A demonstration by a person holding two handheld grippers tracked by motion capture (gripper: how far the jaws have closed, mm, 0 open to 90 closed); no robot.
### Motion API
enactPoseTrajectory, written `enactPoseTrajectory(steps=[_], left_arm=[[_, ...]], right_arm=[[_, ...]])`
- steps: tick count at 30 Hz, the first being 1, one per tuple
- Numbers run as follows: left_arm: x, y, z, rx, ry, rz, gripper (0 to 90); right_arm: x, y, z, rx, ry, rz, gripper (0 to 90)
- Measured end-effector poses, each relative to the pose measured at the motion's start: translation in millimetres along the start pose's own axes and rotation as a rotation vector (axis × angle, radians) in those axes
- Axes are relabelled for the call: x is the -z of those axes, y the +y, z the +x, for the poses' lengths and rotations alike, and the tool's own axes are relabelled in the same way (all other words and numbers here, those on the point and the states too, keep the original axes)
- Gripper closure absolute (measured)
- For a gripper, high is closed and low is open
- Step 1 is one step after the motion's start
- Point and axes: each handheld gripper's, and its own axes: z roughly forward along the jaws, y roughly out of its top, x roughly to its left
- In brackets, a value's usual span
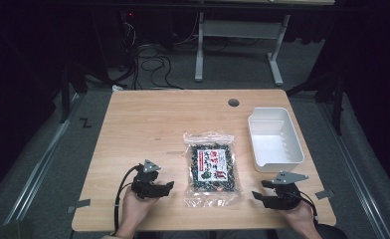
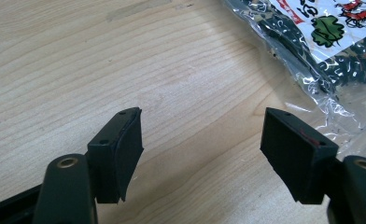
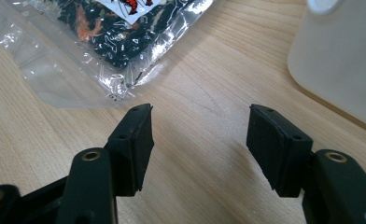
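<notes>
One bag (image 1: 212, 168), one bin (image 1: 274, 139), two tongs.

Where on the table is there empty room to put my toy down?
The big bare patch is the table's far left part, behind the left hand-held gripper and left of the snack bag. It is crowded on the right, where the white bin sits close to the bag, above the right hand-held gripper.
</notes>
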Motion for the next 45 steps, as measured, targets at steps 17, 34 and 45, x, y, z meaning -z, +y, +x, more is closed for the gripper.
enactPoseTrajectory(steps=[17,34,45], left_arm=[[0.4,0.3,0.1,0.021,-0.014,-0.005,28.6],[3.1,4.0,0.4,0.04,-0.041,-0.037,28.9],[2.2,11.4,-11.0,-0.01,-0.057,-0.025,29.3]], right_arm=[[-0.8,-0.2,-2.4,-0.013,0.019,0.003,41.0],[-0.2,0.5,-4.7,-0.029,0.046,-0.015,43.2],[0.0,0.8,-6.2,-0.032,0.048,-0.012,42.3]])
